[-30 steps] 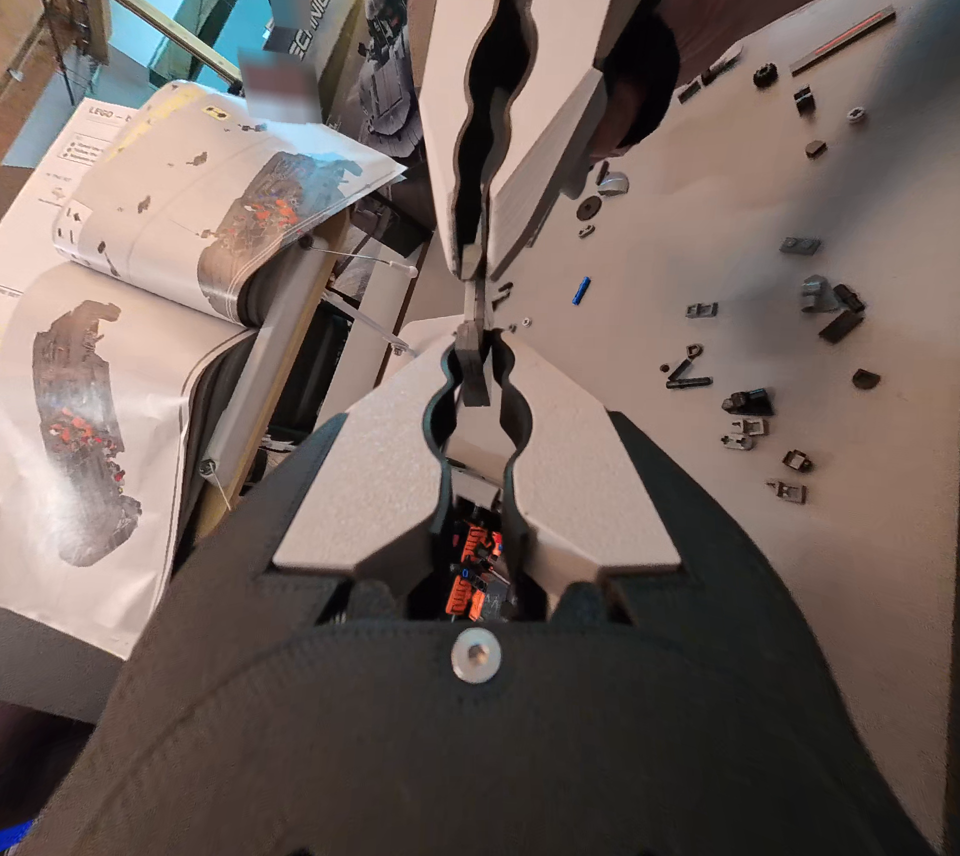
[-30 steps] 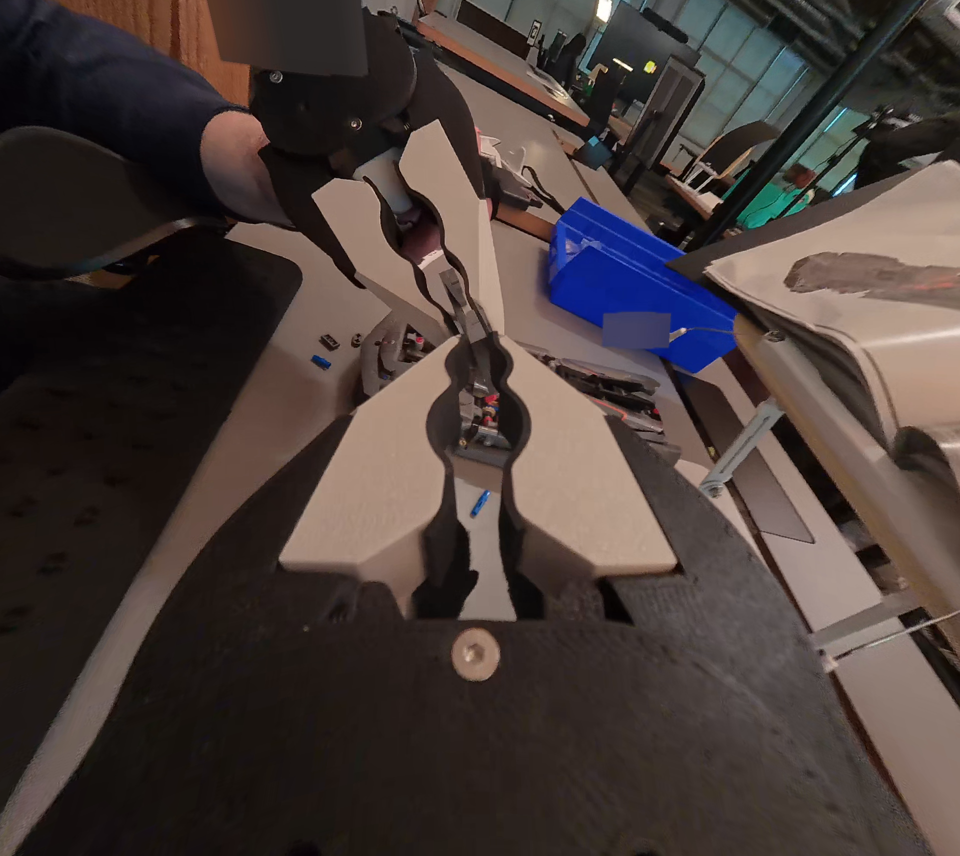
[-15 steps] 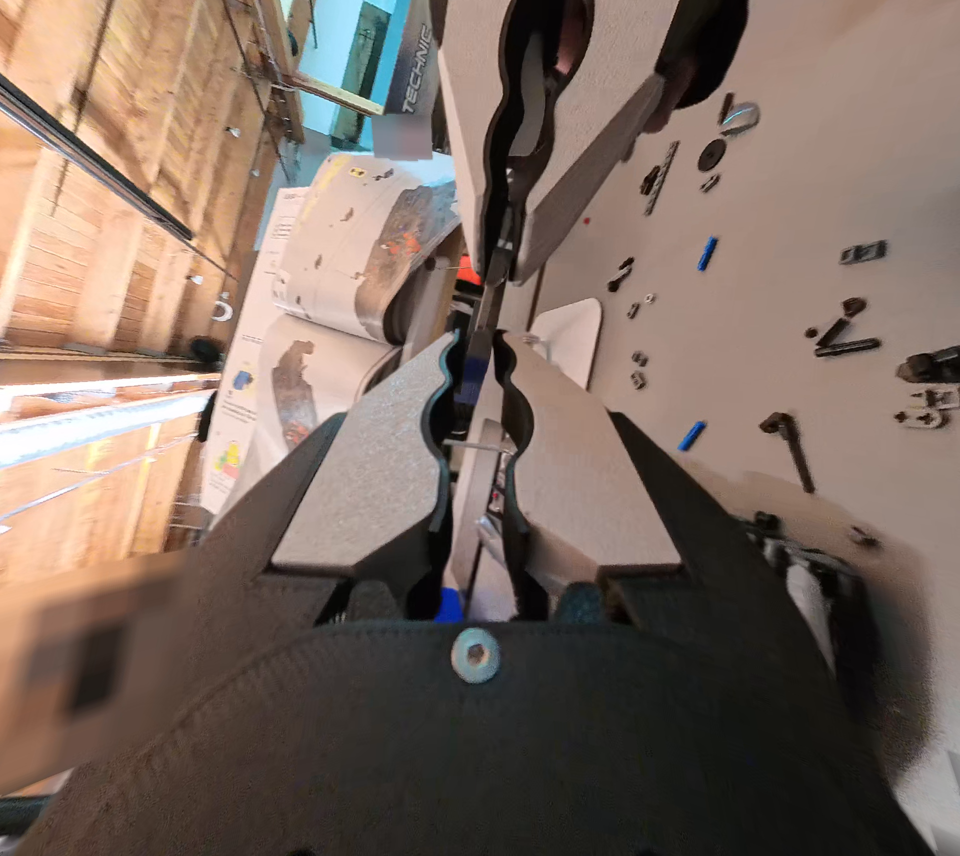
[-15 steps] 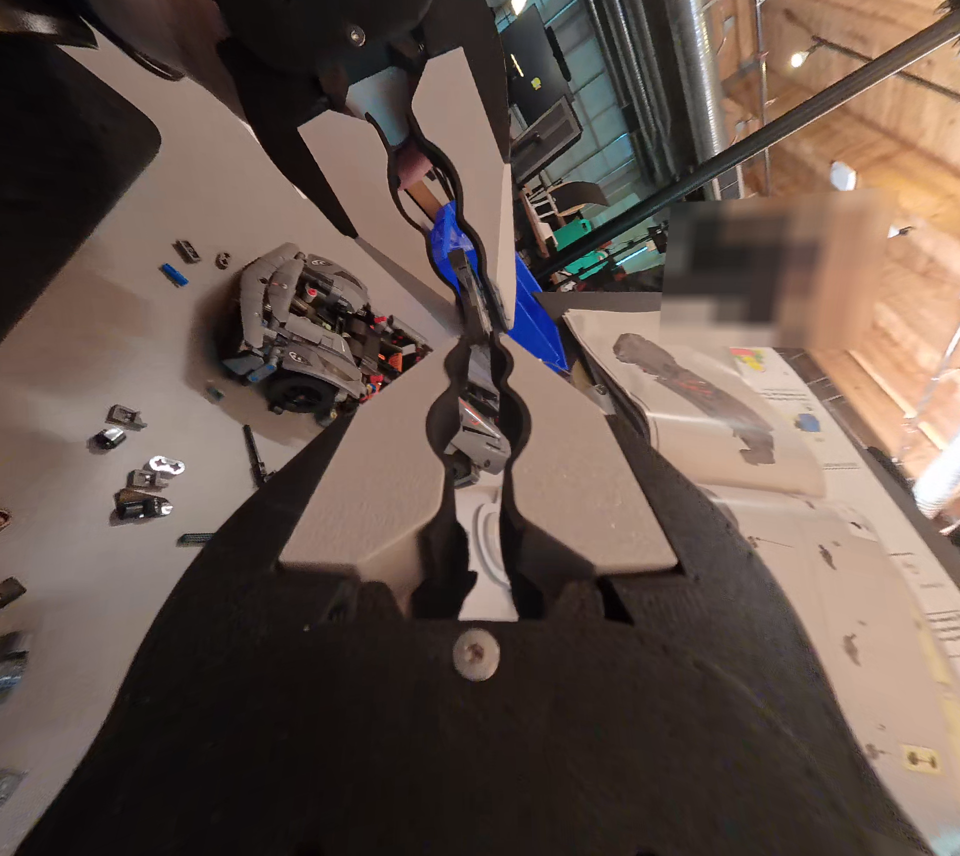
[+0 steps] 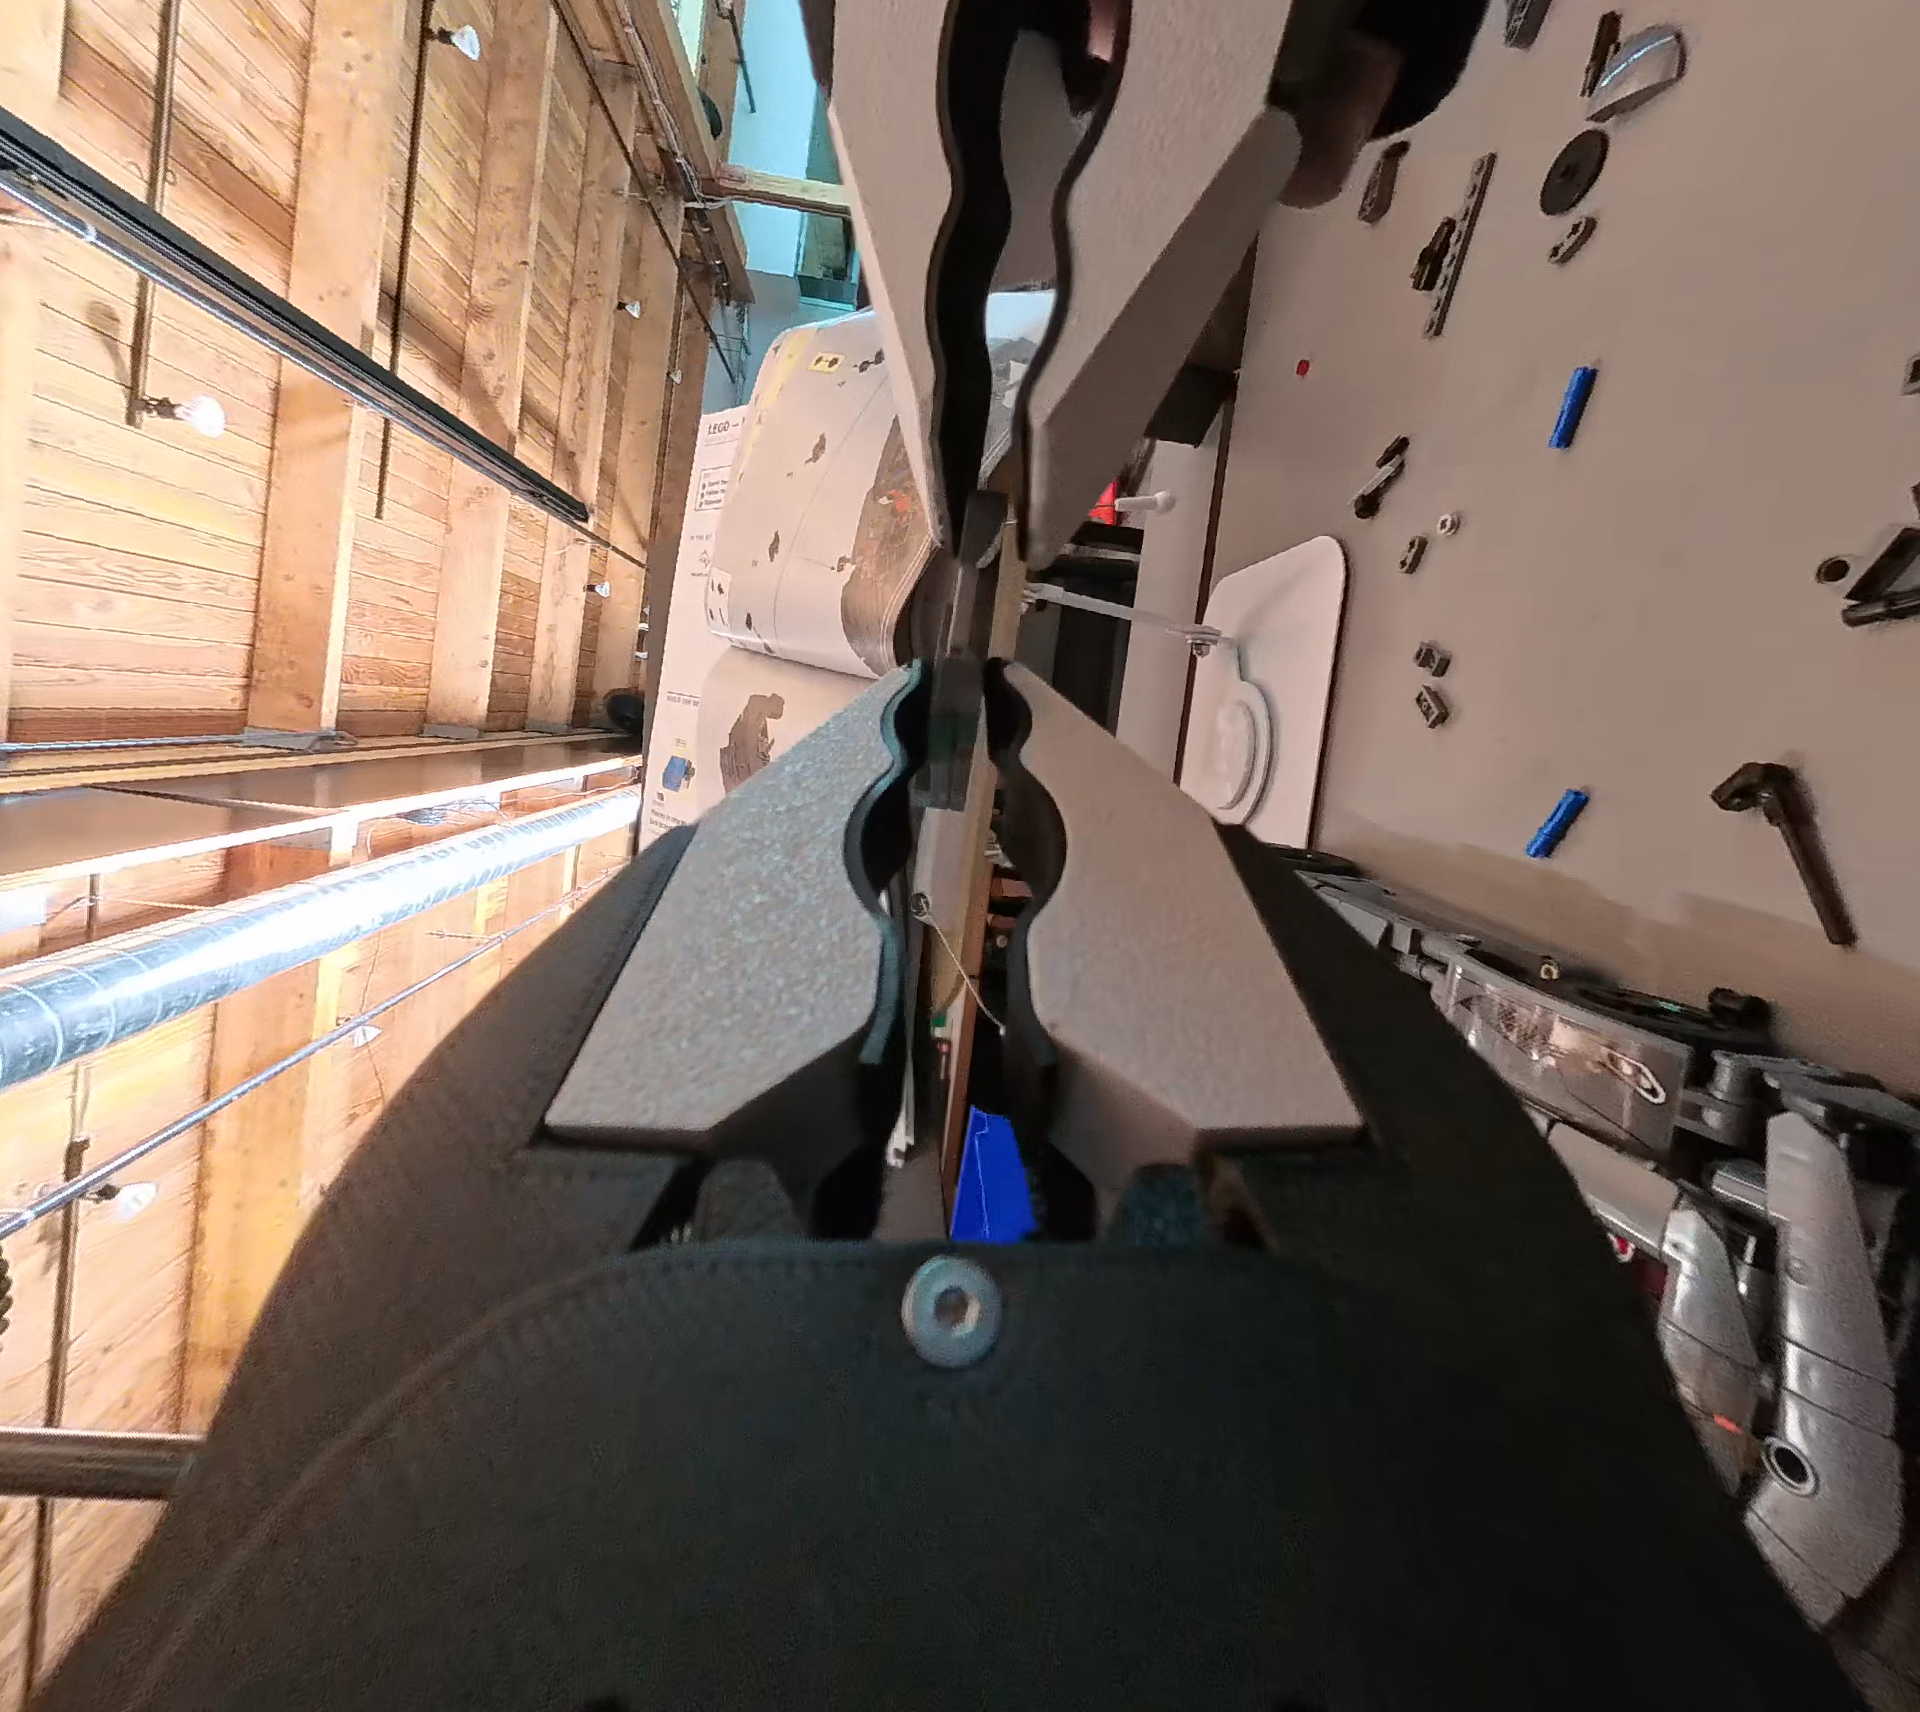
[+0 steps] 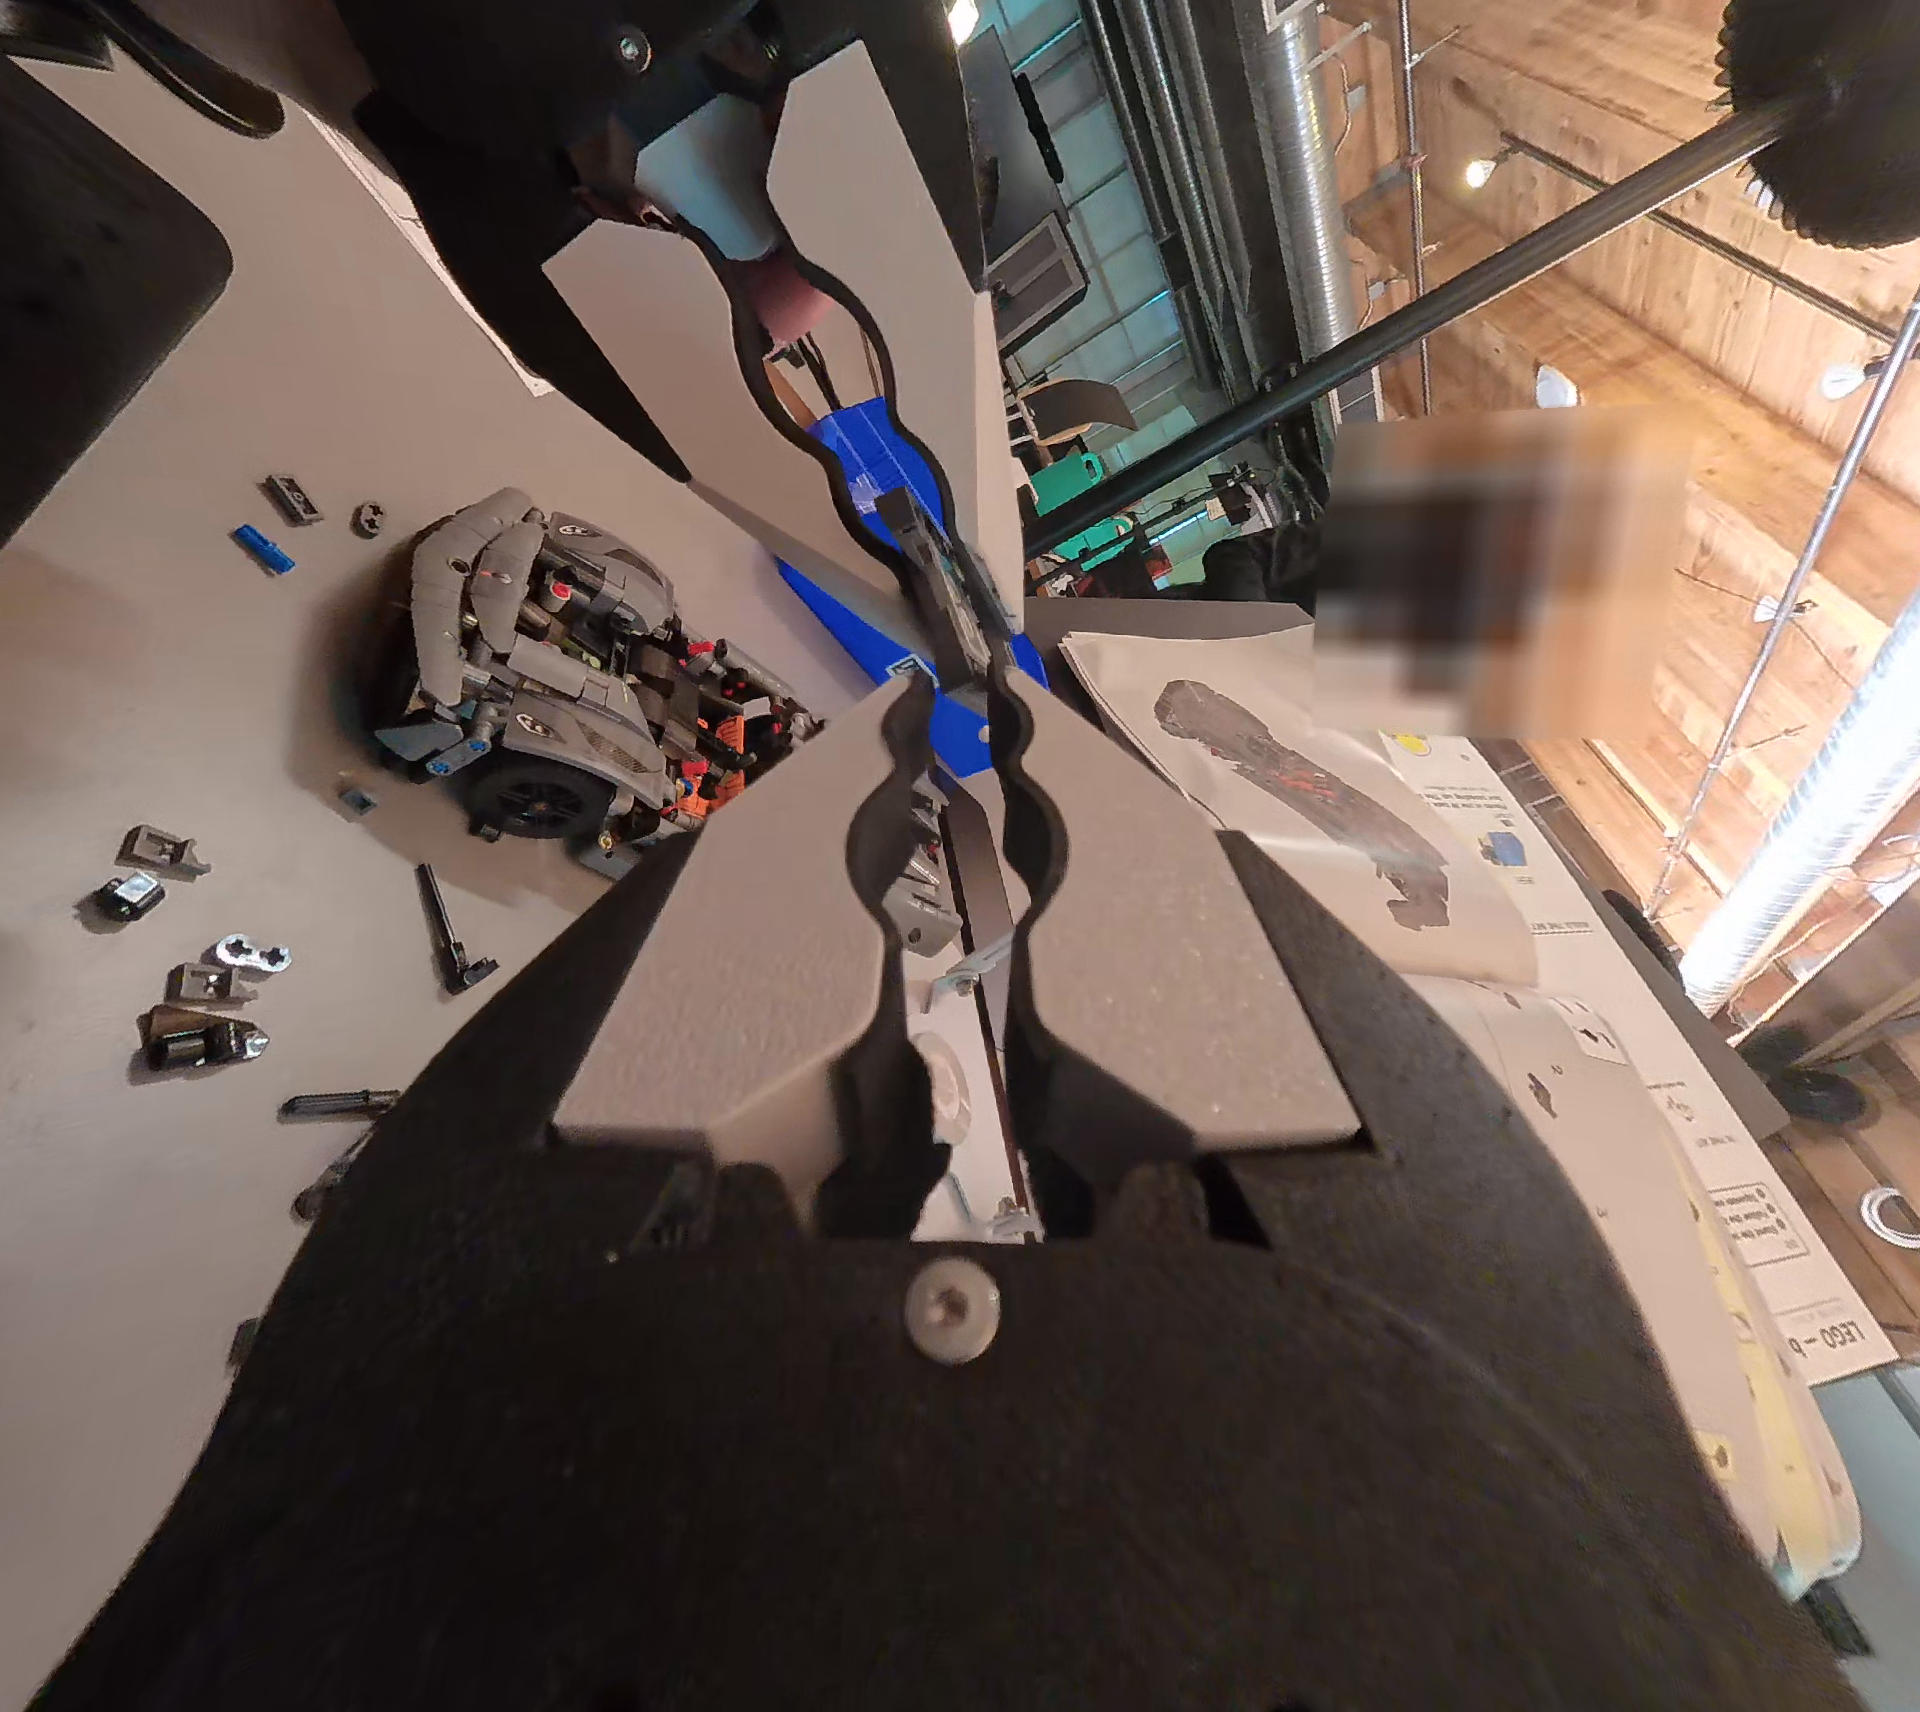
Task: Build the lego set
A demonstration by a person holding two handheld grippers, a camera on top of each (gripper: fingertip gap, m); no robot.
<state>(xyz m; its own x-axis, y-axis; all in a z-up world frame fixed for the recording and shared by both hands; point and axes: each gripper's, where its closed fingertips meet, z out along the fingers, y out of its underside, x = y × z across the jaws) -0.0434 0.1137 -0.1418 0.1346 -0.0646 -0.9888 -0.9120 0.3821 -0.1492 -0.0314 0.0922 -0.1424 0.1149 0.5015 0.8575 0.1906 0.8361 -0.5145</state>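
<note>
Left gripper (image 5: 954, 675): we see its grainy grey fingers clamped on one end of a slim dark lego piece (image 5: 948, 732).
Right gripper (image 6: 954, 686): we see it pinching the other end, tip to tip, aloft.
Lego car (image 6: 540, 696): grey, angular, on the smooth table (image 6: 156, 727).
Loose parts (image 6: 197, 956): we see them scattered nearby.
Manual (image 6: 1299, 789): open at the table's edge.

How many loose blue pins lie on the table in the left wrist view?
2: upper blue pin beside the long dark beam, lower blue pin near the dark L-shaped piece. The fingers may hide others.
</note>
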